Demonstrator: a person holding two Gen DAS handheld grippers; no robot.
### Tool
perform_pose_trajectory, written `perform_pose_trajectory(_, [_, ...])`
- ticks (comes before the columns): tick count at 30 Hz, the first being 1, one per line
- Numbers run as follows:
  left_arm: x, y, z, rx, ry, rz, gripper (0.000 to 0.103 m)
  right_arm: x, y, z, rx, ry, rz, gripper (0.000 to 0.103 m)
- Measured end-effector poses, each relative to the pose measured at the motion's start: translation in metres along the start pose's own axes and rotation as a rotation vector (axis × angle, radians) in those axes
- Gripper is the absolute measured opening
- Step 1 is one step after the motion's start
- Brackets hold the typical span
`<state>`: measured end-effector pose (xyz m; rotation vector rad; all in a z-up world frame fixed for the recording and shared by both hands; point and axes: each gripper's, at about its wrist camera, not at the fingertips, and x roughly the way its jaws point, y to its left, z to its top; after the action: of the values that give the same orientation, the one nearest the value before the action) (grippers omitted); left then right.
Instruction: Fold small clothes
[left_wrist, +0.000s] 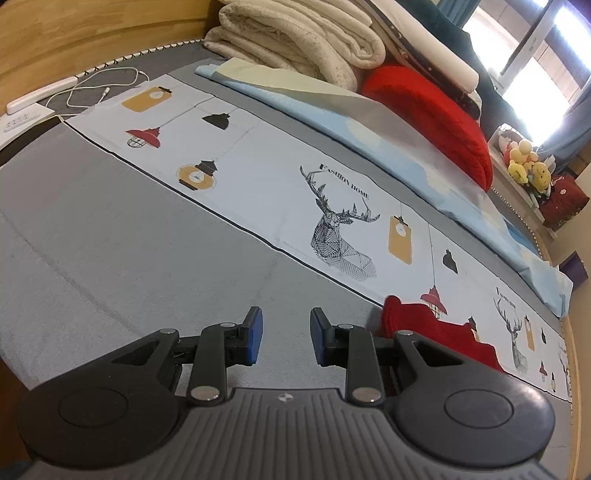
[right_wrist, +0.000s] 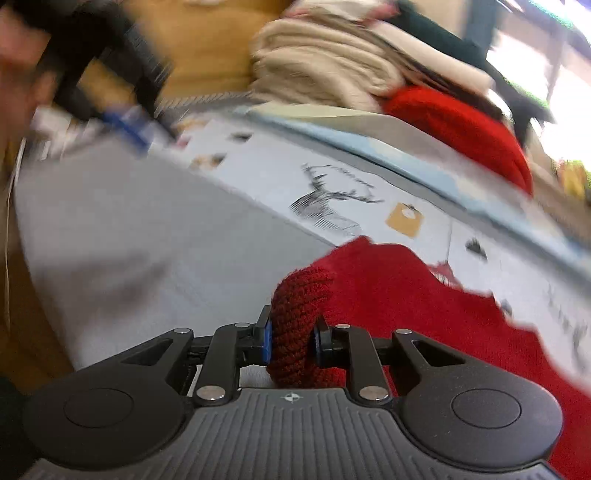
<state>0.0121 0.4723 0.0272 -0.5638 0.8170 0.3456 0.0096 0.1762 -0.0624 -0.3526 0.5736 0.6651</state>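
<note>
A small red knitted garment lies on the bed, partly on the grey sheet and partly on the printed white band. My right gripper is shut on a bunched edge of the garment. The right wrist view is blurred by motion. In the left wrist view the garment lies just right of my left gripper, which is open and empty over the grey sheet. The left gripper also shows, blurred, at the upper left of the right wrist view.
A white band printed with deer and lamps crosses the bed. Behind it lie a light blue folded sheet, a red cushion and stacked cream blankets. A white cable and power strip lie by the wooden headboard.
</note>
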Motion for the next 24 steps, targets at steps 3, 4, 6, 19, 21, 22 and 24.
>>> perform_pose_trajectory(3, [0.004, -0.018, -0.001, 0.02, 0.007, -0.004, 0.031, -0.027, -0.045, 0.007, 0.198, -0.048, 0.004, 0.02])
perform_pose_trajectory(4, [0.006, -0.026, 0.0, 0.029, 0.008, -0.009, 0.031, -0.038, -0.063, 0.006, 0.262, -0.066, 0.0, 0.02])
perform_pose_trajectory(6, [0.01, -0.046, 0.0, 0.052, 0.01, -0.023, 0.031, -0.065, -0.115, -0.001, 0.439, -0.114, -0.025, 0.019])
perform_pose_trajectory(19, [0.056, -0.231, -0.035, 0.29, 0.077, -0.167, 0.031, -0.185, -0.333, -0.207, 1.142, 0.106, -0.484, 0.036])
perform_pose_trajectory(21, [0.064, -0.258, -0.046, 0.335, 0.094, -0.184, 0.031, -0.201, -0.333, -0.199, 1.066, 0.056, -0.518, 0.04])
perform_pose_trajectory(22, [0.068, -0.268, -0.051, 0.356, 0.1, -0.19, 0.031, -0.206, -0.334, -0.192, 1.024, 0.021, -0.529, 0.042])
perform_pose_trajectory(24, [0.074, -0.288, -0.062, 0.397, 0.114, -0.204, 0.031, -0.206, -0.341, -0.181, 0.982, -0.041, -0.436, 0.047])
